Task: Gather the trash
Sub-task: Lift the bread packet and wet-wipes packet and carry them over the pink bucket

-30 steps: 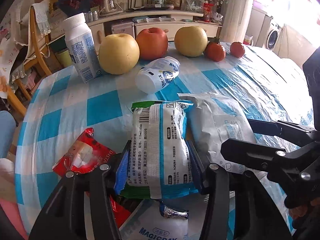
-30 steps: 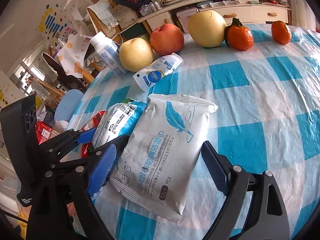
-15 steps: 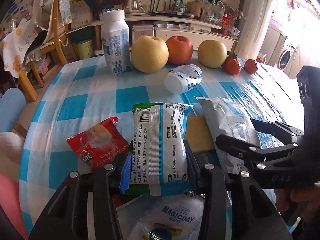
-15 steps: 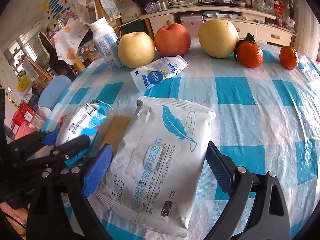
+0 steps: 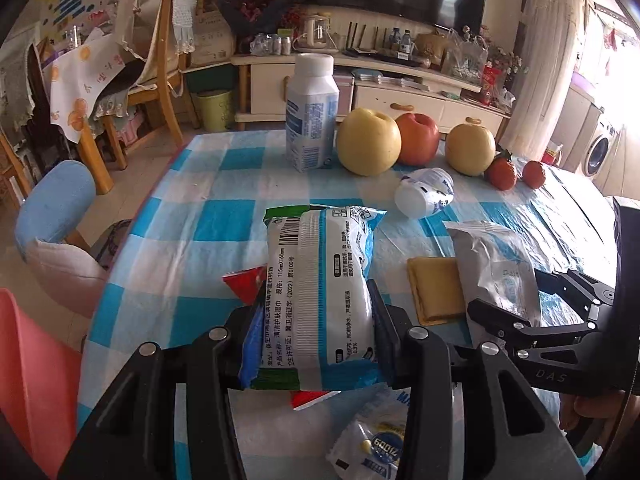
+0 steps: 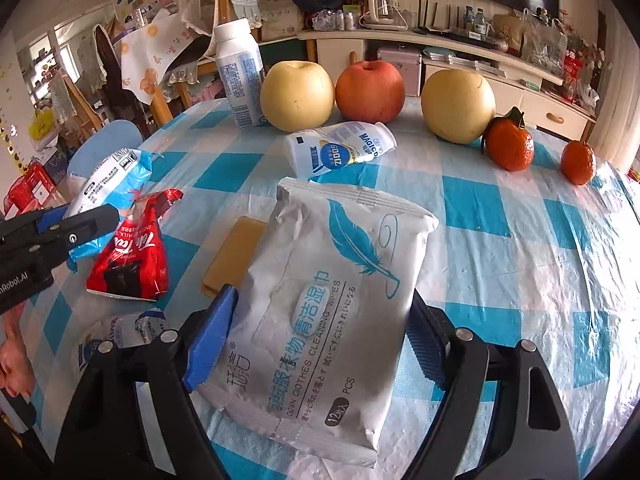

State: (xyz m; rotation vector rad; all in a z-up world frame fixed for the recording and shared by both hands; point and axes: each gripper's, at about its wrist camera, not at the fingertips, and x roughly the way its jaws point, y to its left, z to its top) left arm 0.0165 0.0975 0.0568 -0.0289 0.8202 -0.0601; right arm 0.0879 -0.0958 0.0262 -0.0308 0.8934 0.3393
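Note:
My left gripper (image 5: pixel 314 336) is shut on a blue and white wet-wipe pack (image 5: pixel 320 292) and holds it above the checked table (image 5: pixel 208 216). The pack also shows in the right wrist view (image 6: pixel 106 178). My right gripper (image 6: pixel 320 340) is shut on a grey wipes pack with a blue feather (image 6: pixel 332 312), lifted off the table; it also shows in the left wrist view (image 5: pixel 496 272). A red snack wrapper (image 6: pixel 132 256), a tan card (image 6: pixel 234 256), a lying small bottle (image 6: pixel 340 152) and a crumpled white wrapper (image 5: pixel 372 448) lie on the table.
At the far side stand a white bottle (image 5: pixel 312 116), two yellow pears (image 5: pixel 368 140), a red apple (image 5: pixel 416 138) and two tangerines (image 6: pixel 508 144). A blue stool (image 5: pixel 54 204) and a red chair (image 5: pixel 32 380) stand left of the table.
Both grippers have risen and pulled back with their packs. The grey pack has come off the table, uncovering the tan card. The red wrapper now lies partly hidden under the left pack.

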